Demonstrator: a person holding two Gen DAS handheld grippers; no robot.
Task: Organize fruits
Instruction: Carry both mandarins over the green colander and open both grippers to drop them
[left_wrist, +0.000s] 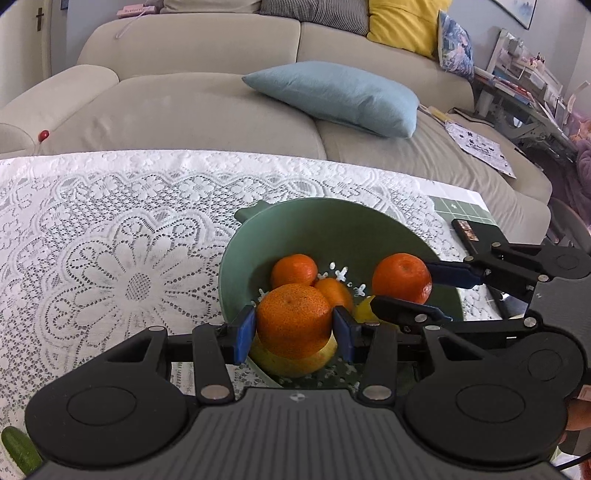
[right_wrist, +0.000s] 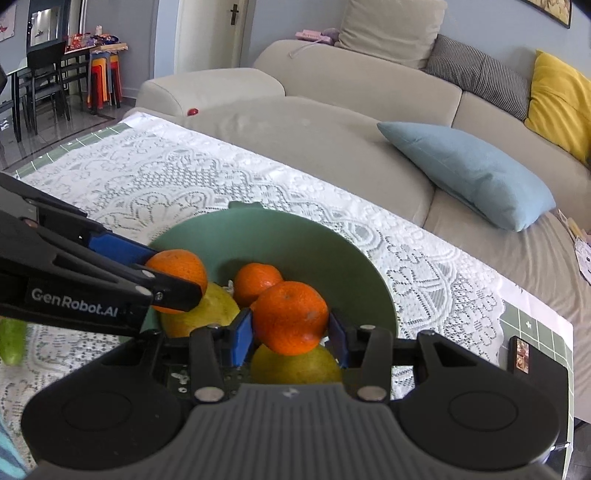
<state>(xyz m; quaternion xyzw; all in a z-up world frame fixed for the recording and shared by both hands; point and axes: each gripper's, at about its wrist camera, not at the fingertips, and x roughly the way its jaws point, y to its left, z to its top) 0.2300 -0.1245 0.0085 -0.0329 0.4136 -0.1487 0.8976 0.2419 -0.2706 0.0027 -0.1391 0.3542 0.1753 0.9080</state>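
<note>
In the left wrist view, the left tongs (left_wrist: 294, 328) were clamped on a large orange (left_wrist: 293, 320), held over the near rim of the green bowl (left_wrist: 332, 218) on the lace-covered counter (left_wrist: 110, 221), likely so it could drop among the fruit already gathered there. The orange is round, with no long axis; its stem dimple faced up.

In the right wrist view, the right tongs (right_wrist: 290, 332) gripped a second orange (right_wrist: 290, 316) above a yellow fruit (right_wrist: 295, 363) in the same bowl, dimple also upward. A cucumber (right_wrist: 13, 341) lay far left on the counter.
</note>
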